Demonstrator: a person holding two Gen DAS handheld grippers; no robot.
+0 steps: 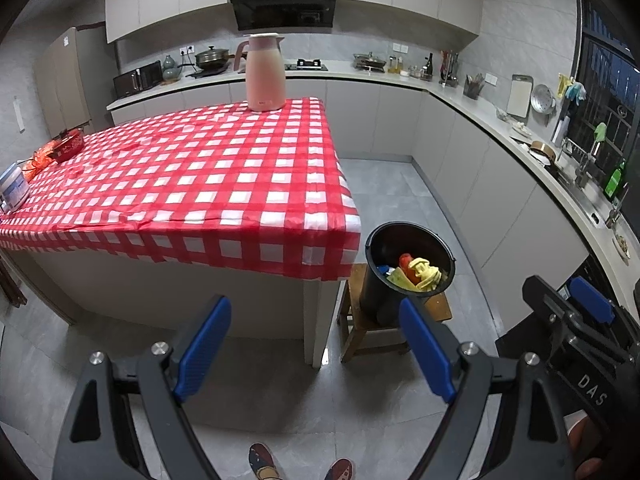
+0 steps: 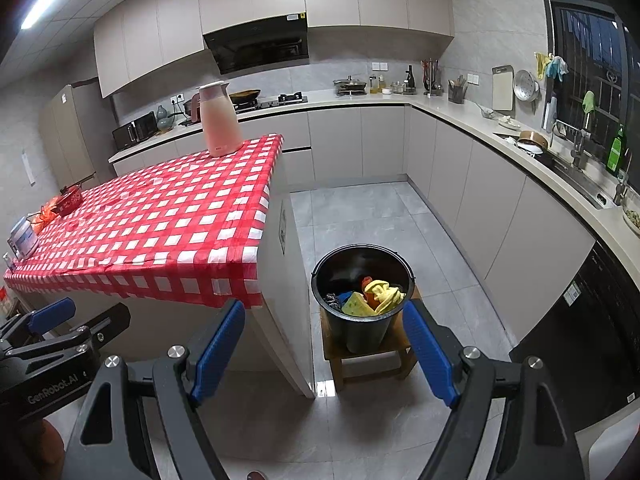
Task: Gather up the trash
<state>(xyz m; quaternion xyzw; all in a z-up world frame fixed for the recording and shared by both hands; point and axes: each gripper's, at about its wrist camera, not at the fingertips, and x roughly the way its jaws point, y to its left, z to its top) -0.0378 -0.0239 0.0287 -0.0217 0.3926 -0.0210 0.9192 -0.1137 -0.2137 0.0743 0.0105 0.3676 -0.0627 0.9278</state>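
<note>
Left wrist view shows the left gripper [image 1: 314, 344] spread wide and holding nothing, its blue pads [image 1: 204, 348] hanging over grey floor tiles [image 1: 384, 184]. On the body of the right gripper [image 1: 588, 308], at the right edge of this view, the letters "DAS" can be read. From the right wrist view, the right gripper [image 2: 326, 350] is likewise wide apart and empty, and the left gripper's body at the lower left carries the name "GenRobot.AI".

Ahead of both grippers and slightly right of the left one stands a black bucket [image 2: 362, 300] on a small wooden stool [image 2: 368, 354]. The trash [image 2: 380, 294] lies inside it: yellow, red, orange and blue pieces, piled together.

Ahead and to the left is the table [image 1: 192, 176], covered by a red-and-white checked cloth. A pink kettle [image 1: 264, 74] stands upright at its far corner, with a small red mark near its base too small to read. A white tub [image 1: 14, 188] with a blue label, unreadable, sits at the far left edge beside a red packet [image 1: 66, 146].

Beyond, grey cabinets, a black range hood [image 2: 260, 46] and a barred window [image 2: 592, 76] line the kitchen.
</note>
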